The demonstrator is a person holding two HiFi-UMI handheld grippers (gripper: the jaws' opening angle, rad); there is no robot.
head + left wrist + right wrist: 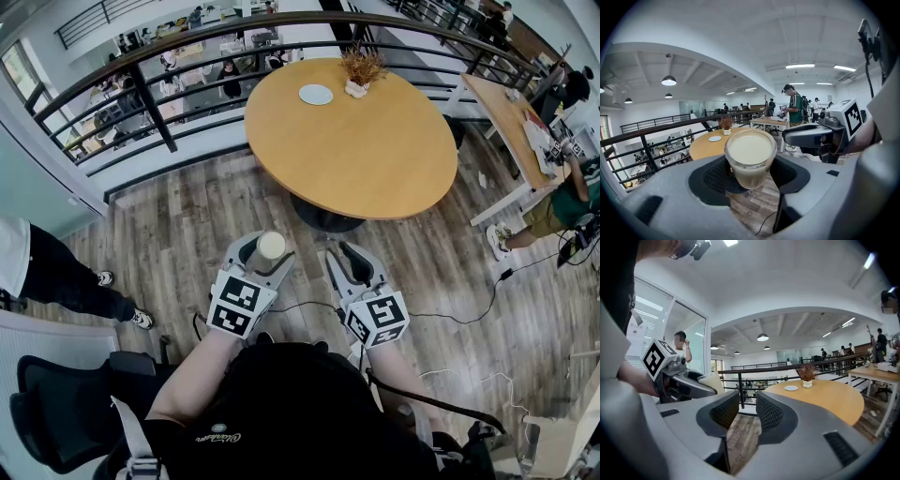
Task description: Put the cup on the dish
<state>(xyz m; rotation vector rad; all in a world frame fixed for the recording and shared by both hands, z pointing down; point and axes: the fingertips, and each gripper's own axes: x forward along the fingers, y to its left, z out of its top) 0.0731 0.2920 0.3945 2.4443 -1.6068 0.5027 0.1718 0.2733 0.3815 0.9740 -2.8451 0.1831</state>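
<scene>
- While the table [375, 150] is well ahead of the person, the cup [271, 246] rides upright in the left tongs [750, 174], pads pressed on its glass wall; this probably keeps the pale, brim-full contents from spilling.
- Right tongs [740, 416]: jaws narrowly apart, nothing between them, carried alongside, seemingly in reserve.
- Dish [316, 94]: bare, on the table's far side near a potted plant [361, 70]. The cup is well apart from it, so the placing is not yet done.

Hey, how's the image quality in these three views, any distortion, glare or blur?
Head view: heavy fisheye, the railing bows into an arc, light even. Left gripper view: cup sharp, corners vignetted black, ceiling strip lights blown out. Right gripper view: same dark corners, table crisp.
</scene>
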